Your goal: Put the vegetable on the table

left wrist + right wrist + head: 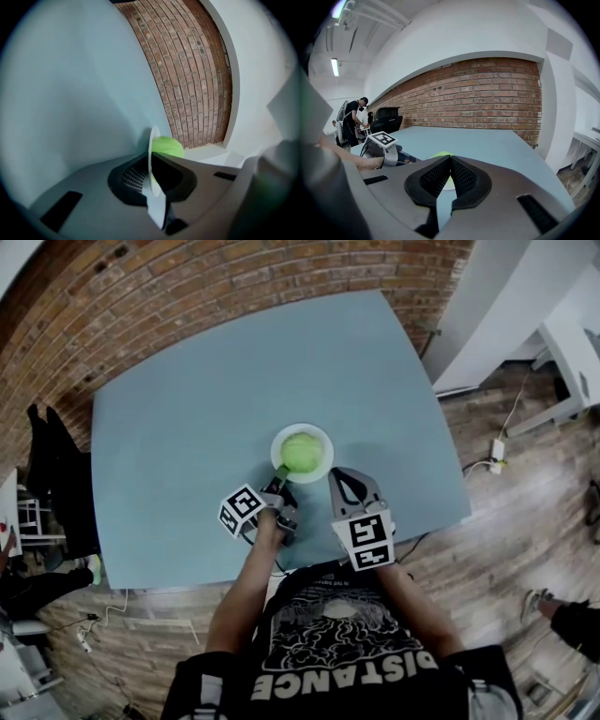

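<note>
**Left gripper** (280,472) (152,180). Jaws closed on the near edge of a white plate (322,435) (153,192). Dark ribbed pads (133,177) pressed against either face of the rim. Plate shown edge-on in the left gripper view, as a thin white line running up the centre of the frame. Marker cube (242,510) at lower left of the jaws in the head view, and again at left of centre in the right gripper view (383,138).

**Right gripper** (345,474) (450,161). Jaws pressed together tip to tip, with nothing between the pads. Just beside the plate's lower right edge in the head view, not touching it. Marker cube (364,538) below the jaws.

**Vegetable** (301,453) (168,146) (442,154). Round, pale green and leafy. Resting on the plate at the centre of the head view. Right of the plate's edge in the left gripper view. Only a green sliver above the closed jaw tips in the right gripper view.

**Table** (187,427) (70,93) (487,140). Grey-blue top. Plate near its lower edge in the head view, close to the person.

**Forearm** (248,587). Bare, leading from the left gripper down to a black printed shirt (337,643) at the bottom of the frame.

**Surroundings.** Brick wall (187,296) (187,70) (478,93) beyond the far edge of the table. Wooden floor (506,474) at right of the head view. Black chair (386,117) and a standing person (351,119) at far left of the right gripper view.
</note>
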